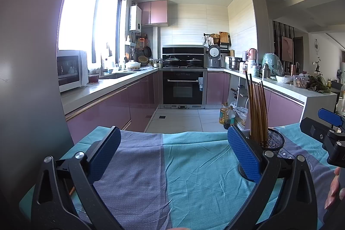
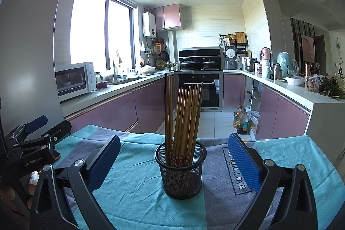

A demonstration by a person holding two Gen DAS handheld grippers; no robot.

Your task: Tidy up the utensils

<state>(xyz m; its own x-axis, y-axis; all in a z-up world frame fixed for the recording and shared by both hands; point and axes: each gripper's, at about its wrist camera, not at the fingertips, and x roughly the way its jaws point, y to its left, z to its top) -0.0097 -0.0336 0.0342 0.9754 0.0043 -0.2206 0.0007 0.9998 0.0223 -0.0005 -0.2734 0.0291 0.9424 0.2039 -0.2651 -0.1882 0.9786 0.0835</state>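
Observation:
A black mesh cup (image 2: 180, 174) stands upright on the teal and grey tablecloth (image 2: 133, 186), holding several brown wooden chopsticks (image 2: 183, 118). My right gripper (image 2: 173, 165) is open and empty, its blue pads on either side of the cup, apart from it. In the left wrist view the cup (image 1: 273, 139) with chopsticks (image 1: 257, 109) stands just behind my right finger. My left gripper (image 1: 173, 156) is open and empty over bare cloth (image 1: 172, 176), to the left of the cup. The right gripper shows at that view's right edge (image 1: 332, 122).
The table sits at the mouth of a kitchen with pink cabinets. A microwave (image 2: 74, 80) is on the left counter, an oven (image 2: 200, 87) at the back, oil bottles (image 2: 241, 121) on the floor to the right, and a cluttered counter (image 2: 301, 87) on the right.

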